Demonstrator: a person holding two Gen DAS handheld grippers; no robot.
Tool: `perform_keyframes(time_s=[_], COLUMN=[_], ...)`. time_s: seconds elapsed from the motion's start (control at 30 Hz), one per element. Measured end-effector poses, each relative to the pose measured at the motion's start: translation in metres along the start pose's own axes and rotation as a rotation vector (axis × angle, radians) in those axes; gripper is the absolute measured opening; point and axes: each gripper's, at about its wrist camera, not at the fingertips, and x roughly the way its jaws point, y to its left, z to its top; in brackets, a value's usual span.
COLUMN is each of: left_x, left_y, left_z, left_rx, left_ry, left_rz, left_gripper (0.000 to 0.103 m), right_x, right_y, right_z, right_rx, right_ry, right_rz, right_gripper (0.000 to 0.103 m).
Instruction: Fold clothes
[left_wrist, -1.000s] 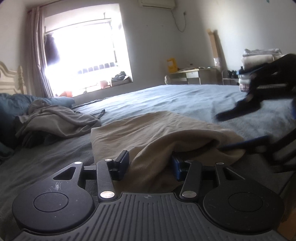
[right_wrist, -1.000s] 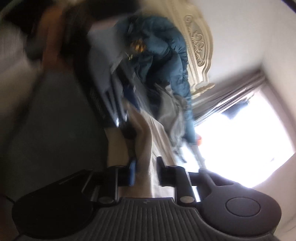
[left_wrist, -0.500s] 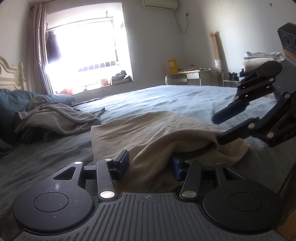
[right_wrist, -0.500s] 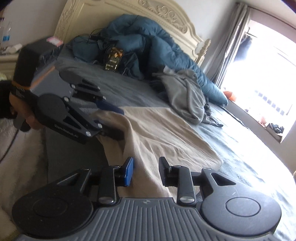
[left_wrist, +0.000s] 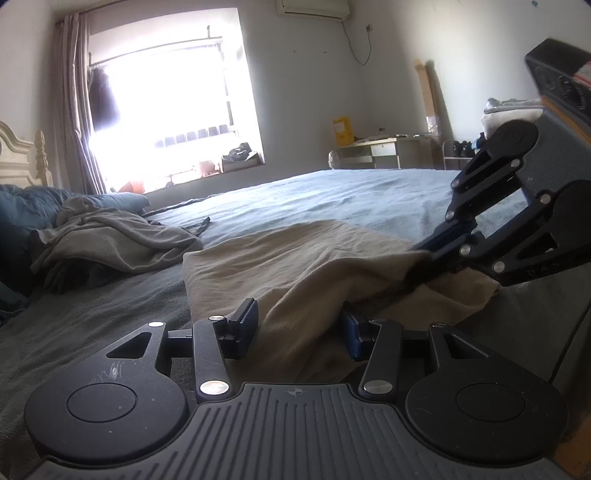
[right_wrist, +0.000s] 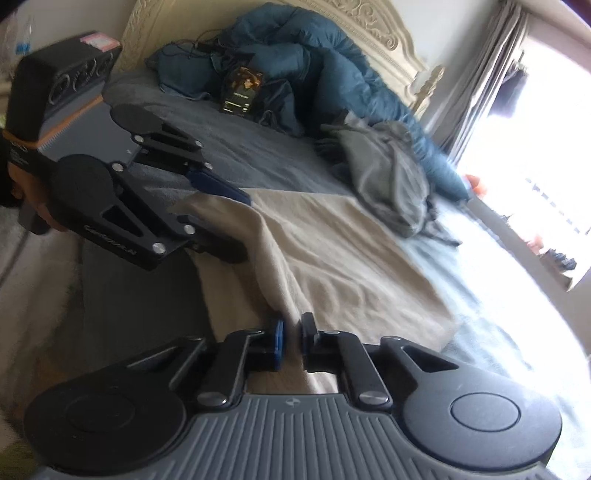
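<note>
On the blue-sheeted bed (left_wrist: 369, 192), beside a bright window (left_wrist: 166, 92), the right gripper (right_wrist: 291, 341) is closing on the beige cloth (right_wrist: 332, 251); the left gripper (left_wrist: 299, 328) is straddling its edge half-open.

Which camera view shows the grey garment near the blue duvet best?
The right wrist view: the grey garment lies whole, seen from above, beside the blue duvet. The left wrist view shows it low and side-on, so its far part is hidden.

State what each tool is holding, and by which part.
Right tool is closing on the beige garment's near edge. Left tool straddles a raised fold at its near corner; pads not pressing.
</note>
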Motion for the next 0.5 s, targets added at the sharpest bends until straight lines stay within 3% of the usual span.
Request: perform_keyframes(time_s=[0.1, 0.2, 0.3, 0.4, 0.5], left_x=[0.0, -0.004, -0.017, -0.029, -0.027], left_y=[0.002, 0.005, 0.017, 0.032, 0.037], left_z=[-0.001, -0.001, 0.002, 0.008, 0.017], left_rx=[-0.002, -0.003, -0.06, -0.137, -0.129], left_ry=[0.005, 0.013, 0.009, -0.019, -0.039], left_rz=[0.003, -0.008, -0.088, -0.177, -0.188], left_gripper=[0.049, 0.049, 0.051, 0.053, 0.053], right_x=[0.001, 0.012, 0.025, 0.027, 0.028], right_y=[0.03, 0.069, 0.098, 0.106, 0.11], right_z=[-0.004, -0.015, -0.03, -0.037, -0.043], right_rx=[-0.136, -0.354, -0.553, -0.604, -0.652], right_ry=[0.0, 0.014, 0.023, 0.021, 0.017], right_rz=[-0.134, -0.311, -0.452, -0.497, -0.517], right_gripper=[0.007, 0.006, 0.006, 0.006, 0.006])
